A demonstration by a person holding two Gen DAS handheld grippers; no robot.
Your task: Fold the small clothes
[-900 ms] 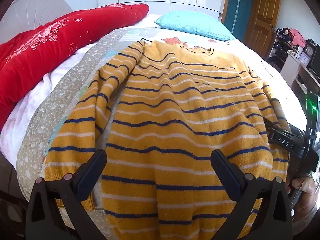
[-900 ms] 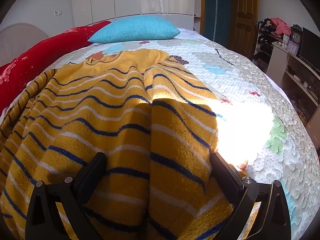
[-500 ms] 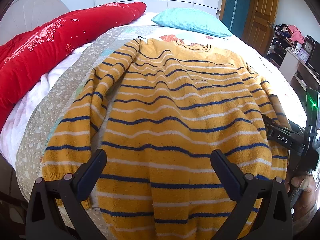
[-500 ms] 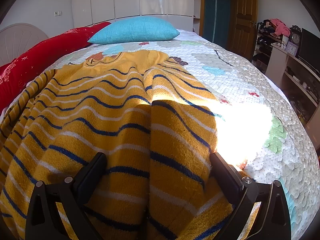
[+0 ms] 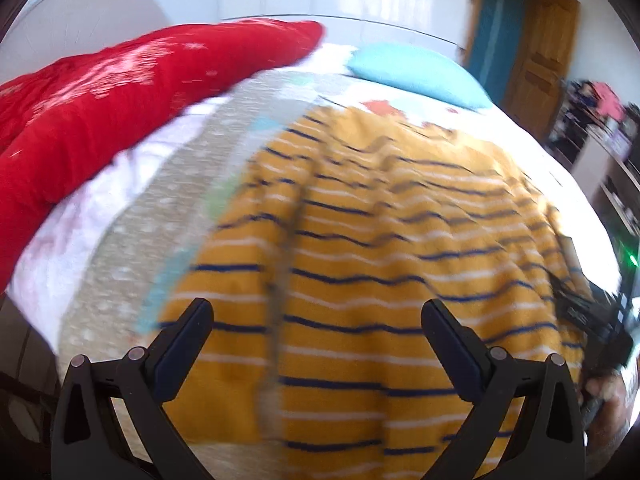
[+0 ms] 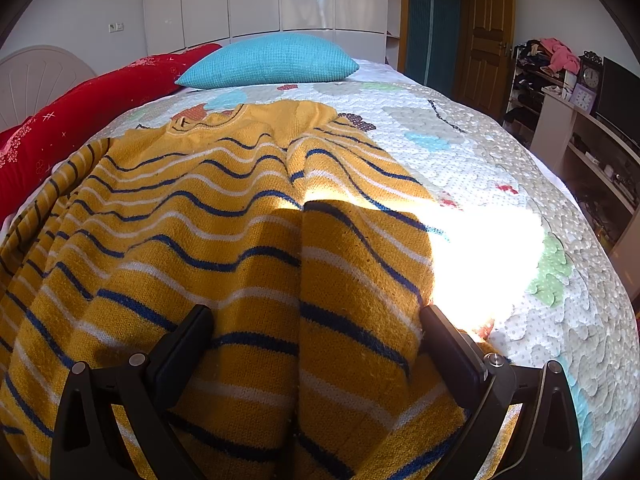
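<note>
A yellow sweater with blue and white stripes [image 5: 380, 264] lies spread on the bed, collar away from me. My left gripper [image 5: 318, 324] is open and empty above its lower left part; this view is motion-blurred. My right gripper [image 6: 316, 328] is open, low over the sweater [image 6: 224, 248] at its right side, with cloth bunched between the fingers but not clamped. The right gripper's body shows at the right edge of the left wrist view [image 5: 596, 320].
A patterned quilt [image 6: 500, 184] covers the bed. A red duvet [image 5: 100, 108] lies along the left side and a blue pillow [image 6: 272, 60] at the head. A shelf unit with clock and screen [image 6: 592, 92] stands at the right by a wooden door.
My left gripper has swung left and tilted, so the sweater now sits further right in its blurred view. My right gripper has stayed put.
</note>
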